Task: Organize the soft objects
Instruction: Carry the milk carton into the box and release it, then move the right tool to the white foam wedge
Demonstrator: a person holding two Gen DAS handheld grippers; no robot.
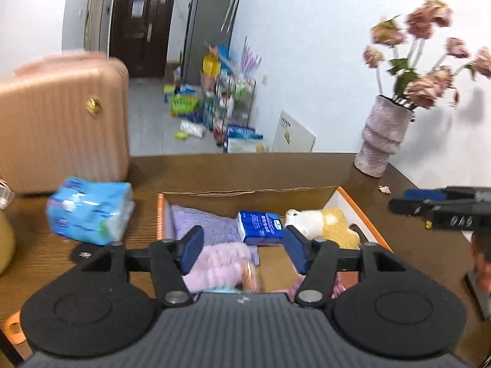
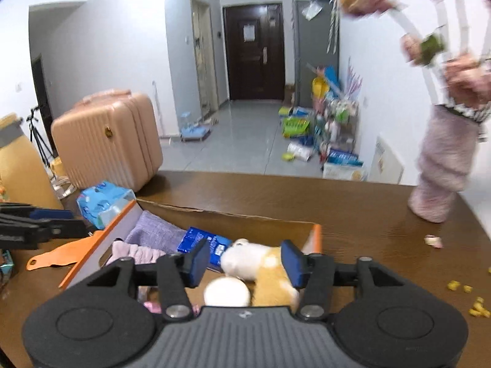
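An open cardboard box [image 1: 245,190] with orange edges sits on the brown table. Inside lie a purple knit cloth [image 1: 202,224], a blue tissue packet [image 1: 260,222], a white and yellow plush toy [image 1: 322,220] and a pink fluffy item [image 1: 221,263]. My left gripper [image 1: 244,250] is open and empty above the box's near side. My right gripper [image 2: 245,262] is open and empty just above the plush toy [image 2: 254,260]. A blue pack of tissues [image 1: 90,210] lies on the table left of the box, also in the right wrist view [image 2: 102,204].
A pink vase of flowers [image 1: 382,135] stands at the table's far right. A pink suitcase [image 1: 61,119] stands beyond the table at the left. A yellow bottle [image 2: 21,165] is at the far left. Yellow crumbs [image 2: 475,303] lie on the table's right side.
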